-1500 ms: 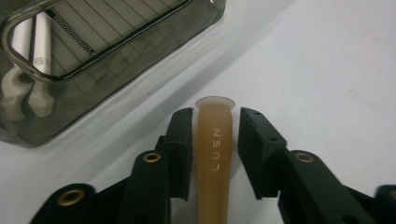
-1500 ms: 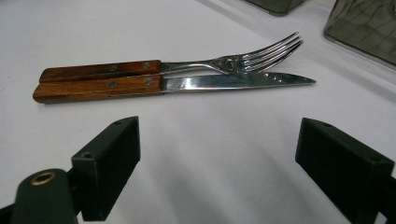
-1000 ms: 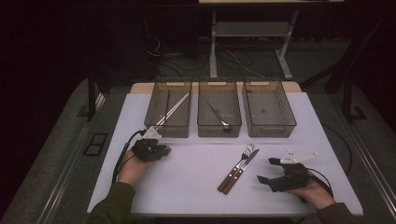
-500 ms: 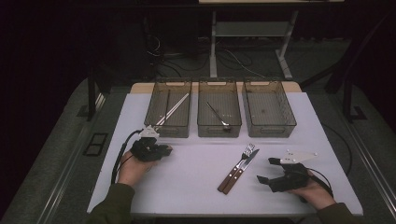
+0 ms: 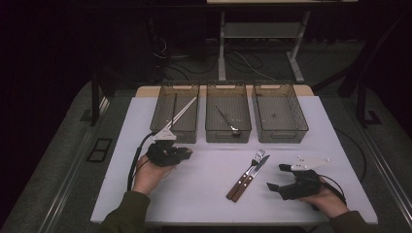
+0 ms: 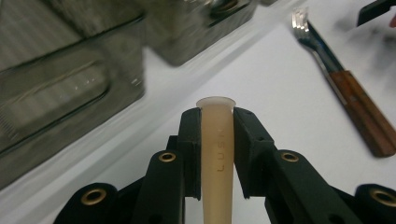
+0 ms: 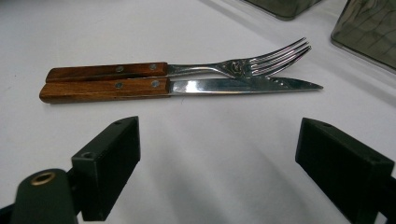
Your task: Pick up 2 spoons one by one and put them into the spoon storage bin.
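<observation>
A wood-handled fork (image 7: 233, 67) and knife (image 7: 233, 86) lie side by side on the white table (image 5: 204, 194), seen from above as fork (image 5: 256, 161) and knife (image 5: 248, 178). My right gripper (image 7: 219, 135) stands open just short of them, jaws wide, nothing between; from above the right gripper (image 5: 276, 177) rests near the front right. My left gripper (image 6: 215, 116) is shut on a beige plastic handle (image 6: 217, 154) whose end pokes out ahead of the jaws. From above the left gripper (image 5: 182, 153) sits in front of the left bin.
Three smoky clear bins stand in a row at the back: the left bin (image 5: 160, 127) holds a long pale rod (image 5: 182, 112) leaning on its rim, the middle bin (image 5: 228, 137) a metal utensil (image 5: 227, 119), and the right bin (image 5: 282, 133).
My left gripper has shifted slightly to the right with the beige handle in it. The right gripper, fork and knife have not moved.
</observation>
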Available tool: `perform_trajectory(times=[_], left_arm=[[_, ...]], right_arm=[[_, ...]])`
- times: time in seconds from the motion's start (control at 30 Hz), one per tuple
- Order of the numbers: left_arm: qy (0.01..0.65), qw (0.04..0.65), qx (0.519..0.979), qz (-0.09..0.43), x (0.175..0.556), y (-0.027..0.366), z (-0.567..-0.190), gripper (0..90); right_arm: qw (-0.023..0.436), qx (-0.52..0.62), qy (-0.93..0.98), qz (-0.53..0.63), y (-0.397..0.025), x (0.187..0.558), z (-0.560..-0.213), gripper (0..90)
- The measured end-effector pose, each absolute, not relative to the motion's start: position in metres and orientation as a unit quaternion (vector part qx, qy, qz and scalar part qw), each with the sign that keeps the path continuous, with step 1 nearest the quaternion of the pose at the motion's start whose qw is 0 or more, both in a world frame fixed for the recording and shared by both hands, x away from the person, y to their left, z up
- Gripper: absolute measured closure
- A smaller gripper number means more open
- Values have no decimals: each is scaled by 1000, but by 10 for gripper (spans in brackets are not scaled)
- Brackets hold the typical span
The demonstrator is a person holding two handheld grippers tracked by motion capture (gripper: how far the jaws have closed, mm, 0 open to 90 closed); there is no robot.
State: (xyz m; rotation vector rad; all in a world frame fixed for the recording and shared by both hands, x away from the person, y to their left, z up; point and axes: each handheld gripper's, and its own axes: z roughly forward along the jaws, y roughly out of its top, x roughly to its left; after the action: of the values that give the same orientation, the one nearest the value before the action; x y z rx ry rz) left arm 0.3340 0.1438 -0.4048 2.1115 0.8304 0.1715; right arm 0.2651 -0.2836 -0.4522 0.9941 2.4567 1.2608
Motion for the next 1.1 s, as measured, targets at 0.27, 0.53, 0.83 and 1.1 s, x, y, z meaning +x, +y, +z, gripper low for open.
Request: perform_trajectory(times=[0.27,0.53,0.83,1.1], left_arm=[[308,434,844,63,335,113,-396,729],[292,456,839,59,344,85,-386,729],[281,469,835,65,362,55,-378,728],[289,481,825,70,384,44,-368,728]], right_arm=[[102,338,832,428,-284,265,-452,136],[101,335,833,429,-283,264,-452,136],[101,334,831,432,-283,264,-452,136],[100,335,832,431,-283,264,-452,136]])
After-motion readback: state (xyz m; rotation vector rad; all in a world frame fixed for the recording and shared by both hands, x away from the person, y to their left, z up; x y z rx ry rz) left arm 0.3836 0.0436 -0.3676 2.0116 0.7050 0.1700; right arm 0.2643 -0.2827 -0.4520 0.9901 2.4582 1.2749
